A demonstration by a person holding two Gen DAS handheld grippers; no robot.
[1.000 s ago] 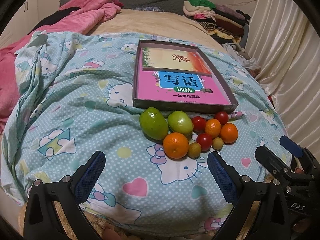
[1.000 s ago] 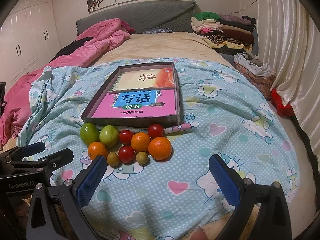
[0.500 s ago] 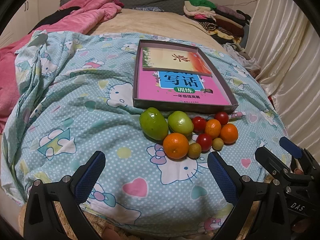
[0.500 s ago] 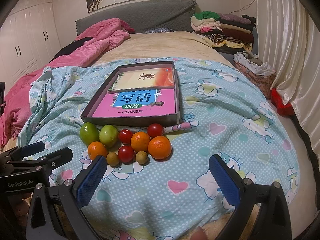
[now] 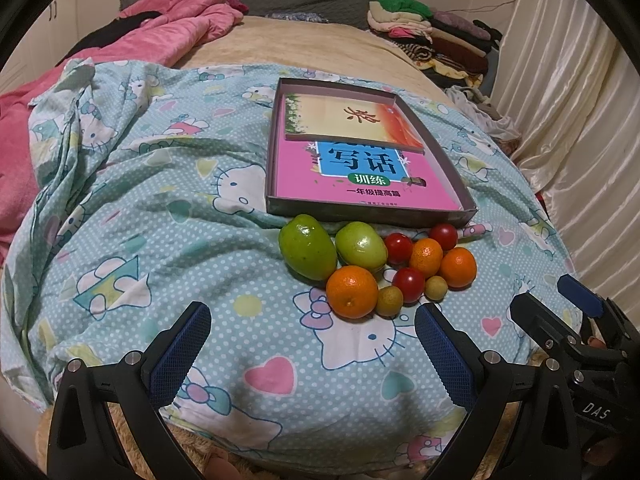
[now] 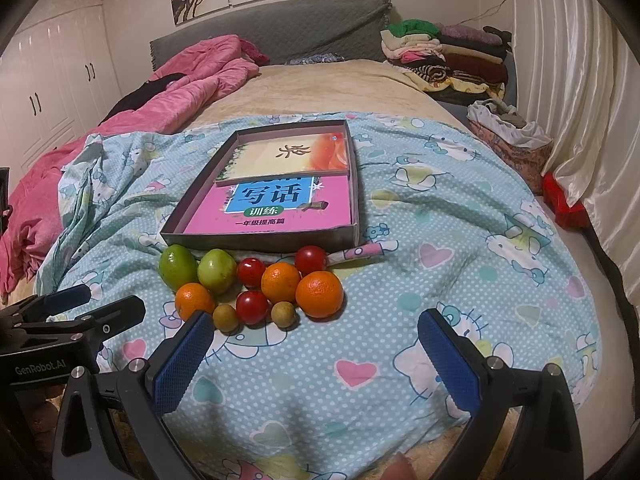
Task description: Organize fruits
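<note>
A cluster of fruit lies on the blue Hello Kitty blanket [image 5: 160, 216] in front of a shallow box [image 5: 280, 204]. It holds two green fruits [image 5: 307, 253], three oranges [image 5: 352, 291], three red cherry tomatoes [image 5: 408, 285] and two small tan fruits [image 5: 389, 301]. The same cluster shows in the right wrist view [image 6: 256, 288]. My left gripper [image 5: 312, 344] is open and empty, a little short of the fruit. My right gripper [image 6: 312, 344] is open and empty, just short of the cluster, with its left fingertip [image 6: 188, 344] near an orange [image 6: 194, 300].
The box [image 6: 256, 242] holds two books. A pink quilt [image 6: 168, 92] lies at the back left. Folded clothes [image 6: 440, 52] are piled at the back right. A cream curtain [image 6: 580, 120] hangs on the right. A pink patterned pen [image 6: 360, 252] lies beside the box.
</note>
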